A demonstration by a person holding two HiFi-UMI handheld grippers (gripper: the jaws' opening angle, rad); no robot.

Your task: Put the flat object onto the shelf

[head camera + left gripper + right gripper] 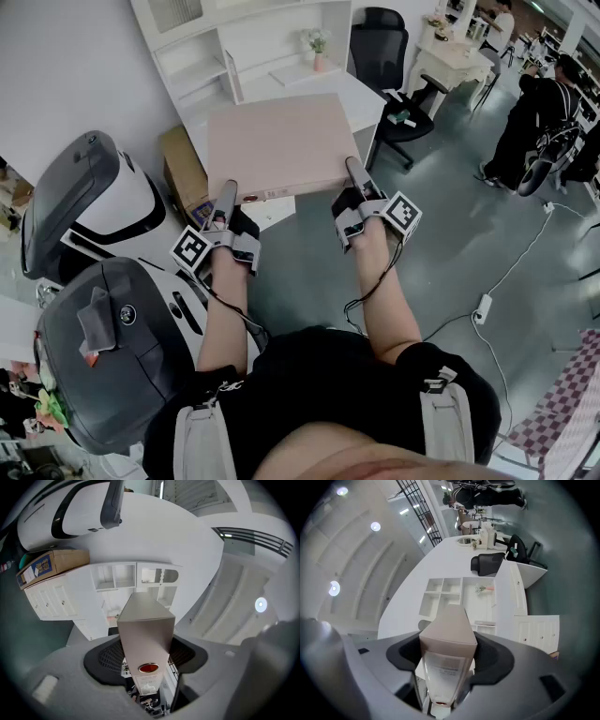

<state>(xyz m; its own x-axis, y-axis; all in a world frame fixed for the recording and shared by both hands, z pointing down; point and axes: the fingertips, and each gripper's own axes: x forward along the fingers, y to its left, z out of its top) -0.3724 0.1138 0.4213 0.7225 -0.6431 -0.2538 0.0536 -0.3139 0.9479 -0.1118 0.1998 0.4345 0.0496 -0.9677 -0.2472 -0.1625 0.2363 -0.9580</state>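
Note:
The flat object (281,145) is a wide beige binder-like box, held level in front of me between both grippers. At its near left corner my left gripper (228,190) is shut on its edge; my right gripper (354,169) is shut on the near right corner. In the left gripper view the box's narrow side (145,630) with a red oval mark fills the gap between the dark pads (105,660). The right gripper view shows the same box (447,637) clamped between its jaws. The white shelf unit (253,42) stands just beyond the box, its open compartments (445,590) facing me.
A small vase with flowers (318,47) stands on the shelf. A cardboard box (183,169) sits left of the shelf. Grey and white machines (84,206) crowd the left side. A black office chair (389,66) and a person (544,112) are at the right. A power strip (484,307) lies on the floor.

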